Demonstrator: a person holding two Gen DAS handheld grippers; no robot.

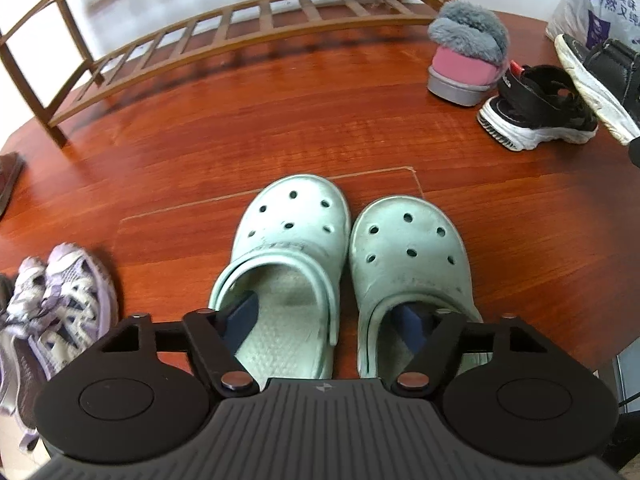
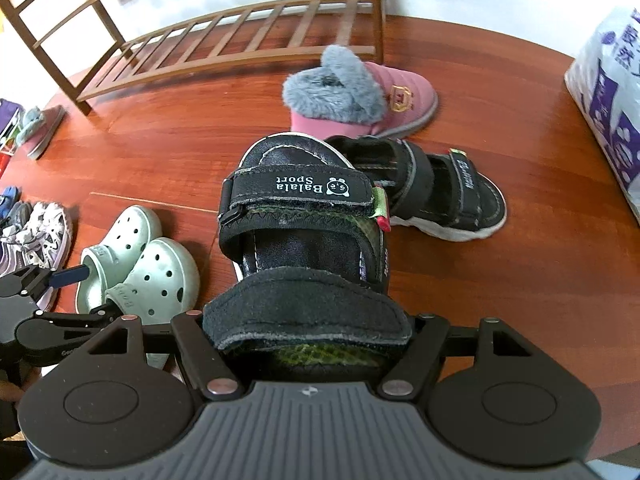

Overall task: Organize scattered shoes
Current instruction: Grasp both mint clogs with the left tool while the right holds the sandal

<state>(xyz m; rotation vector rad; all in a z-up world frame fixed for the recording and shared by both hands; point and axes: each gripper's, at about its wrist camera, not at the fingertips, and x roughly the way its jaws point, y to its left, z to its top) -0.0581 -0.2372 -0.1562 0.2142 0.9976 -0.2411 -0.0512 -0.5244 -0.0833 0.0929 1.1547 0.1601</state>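
Observation:
Two mint-green clogs, one [image 1: 292, 224] beside the other [image 1: 408, 248], stand side by side on the wooden floor, toes toward the rack. My left gripper [image 1: 326, 312] is open, one finger down inside each clog's heel opening, with the clogs' adjoining walls between the pads and untouched. My right gripper [image 2: 308, 320] is shut on the heel end of a black "Balala Sport" sandal [image 2: 300, 216], held tilted above the floor. Its fingertips are hidden under the heel strap. The matching sandal [image 2: 452, 196] lies on the floor just behind it.
A wooden slatted shoe rack [image 1: 240, 28] stands against the white wall ahead. A pink slipper with grey fur [image 2: 360, 96] sits by the rack's right leg. Purple-white sneakers [image 1: 68, 300] lie left of the clogs. A printed plastic bag [image 2: 608, 100] is at the far right.

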